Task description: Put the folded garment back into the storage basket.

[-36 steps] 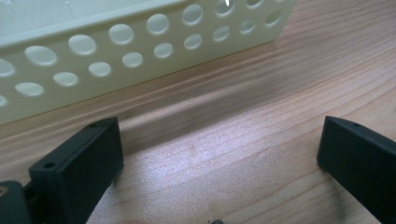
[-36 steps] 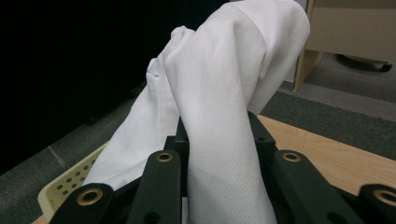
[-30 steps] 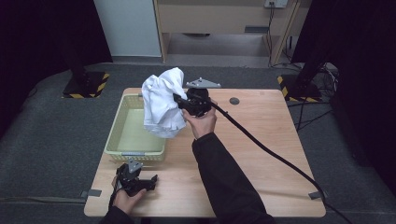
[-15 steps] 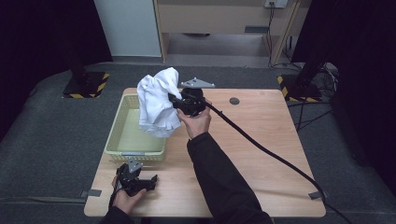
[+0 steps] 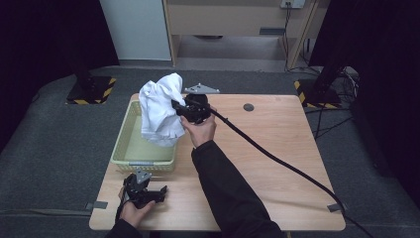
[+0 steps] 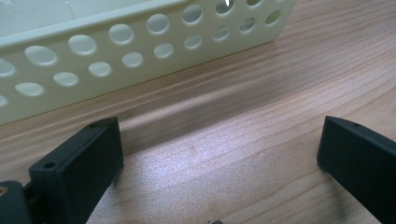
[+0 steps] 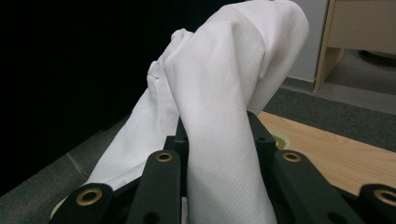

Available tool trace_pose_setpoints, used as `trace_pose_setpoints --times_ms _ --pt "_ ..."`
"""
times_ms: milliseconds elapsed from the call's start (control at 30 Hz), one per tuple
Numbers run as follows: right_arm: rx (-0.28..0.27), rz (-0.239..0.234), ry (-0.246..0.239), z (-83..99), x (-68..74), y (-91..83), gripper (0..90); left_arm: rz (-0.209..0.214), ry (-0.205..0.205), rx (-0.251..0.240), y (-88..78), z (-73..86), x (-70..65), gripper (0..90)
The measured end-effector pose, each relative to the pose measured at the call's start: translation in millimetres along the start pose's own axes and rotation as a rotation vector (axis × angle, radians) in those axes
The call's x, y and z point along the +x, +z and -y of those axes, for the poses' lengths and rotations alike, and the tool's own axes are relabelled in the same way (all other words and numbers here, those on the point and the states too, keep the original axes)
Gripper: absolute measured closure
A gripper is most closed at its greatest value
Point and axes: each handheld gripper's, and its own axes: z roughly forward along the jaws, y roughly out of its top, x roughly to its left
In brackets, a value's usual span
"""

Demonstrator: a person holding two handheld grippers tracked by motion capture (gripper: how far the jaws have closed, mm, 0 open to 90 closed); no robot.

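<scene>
Cloth (image 5: 159, 111) above basket (image 5: 130, 130), table's (image 5: 277, 163) left.

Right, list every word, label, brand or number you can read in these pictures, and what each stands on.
There is no readable text.
The white cloth, held in the right gripper, is plain.
The pale basket has only round holes in its wall.
The left gripper and the wooden table carry no lettering.
The yellow-and-black striped floor base bears hazard stripes, not words.

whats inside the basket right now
The white cloth, held by the right gripper, hangs over the basket. The bare pale floor shows at its near left. The cloth hides the far right part, so anything there cannot be seen.
</scene>
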Motion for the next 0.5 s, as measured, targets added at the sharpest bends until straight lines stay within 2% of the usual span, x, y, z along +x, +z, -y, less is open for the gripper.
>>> trace_pose_setpoints --times_ms 500 --pt "0.015 -0.021 0.014 11.3 8.2 23.8 72.3 0.0 0.0 0.0 0.0 0.0 0.0 0.0"
